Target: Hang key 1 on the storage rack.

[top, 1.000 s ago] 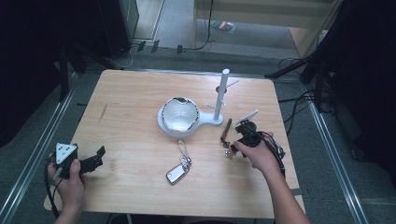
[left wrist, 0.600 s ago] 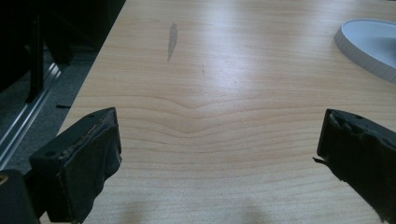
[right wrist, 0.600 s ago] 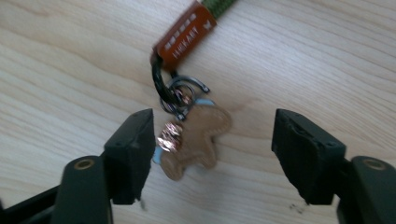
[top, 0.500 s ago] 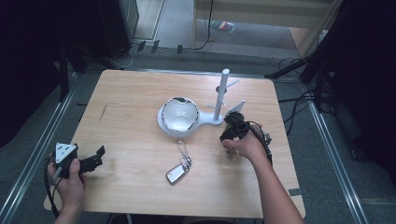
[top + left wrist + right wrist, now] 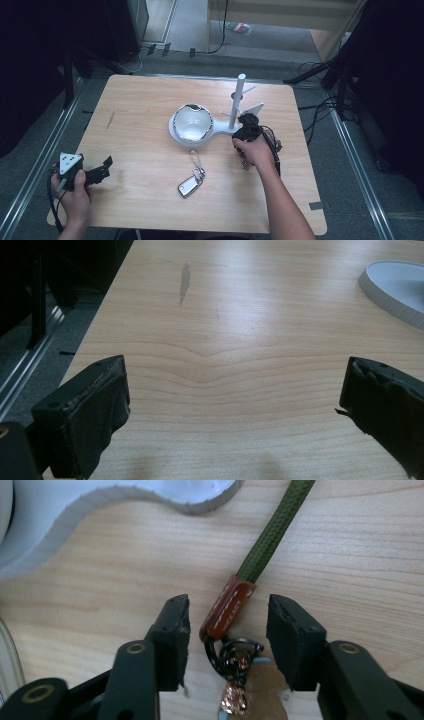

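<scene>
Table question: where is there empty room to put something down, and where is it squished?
Bare wood runs along the table's far edge and left side, from the grey smudge down toward the left gripper. It is crowded mid-right: white stand, key fob, and the right gripper around a green strap.

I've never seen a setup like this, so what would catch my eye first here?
Probably the white stand mid-table, with its shiny round bowl and upright post. Just right of it, the right gripper has been closing its black fingers around a green cord's brown tab. A silver key fob lies nearer the front edge.
</scene>
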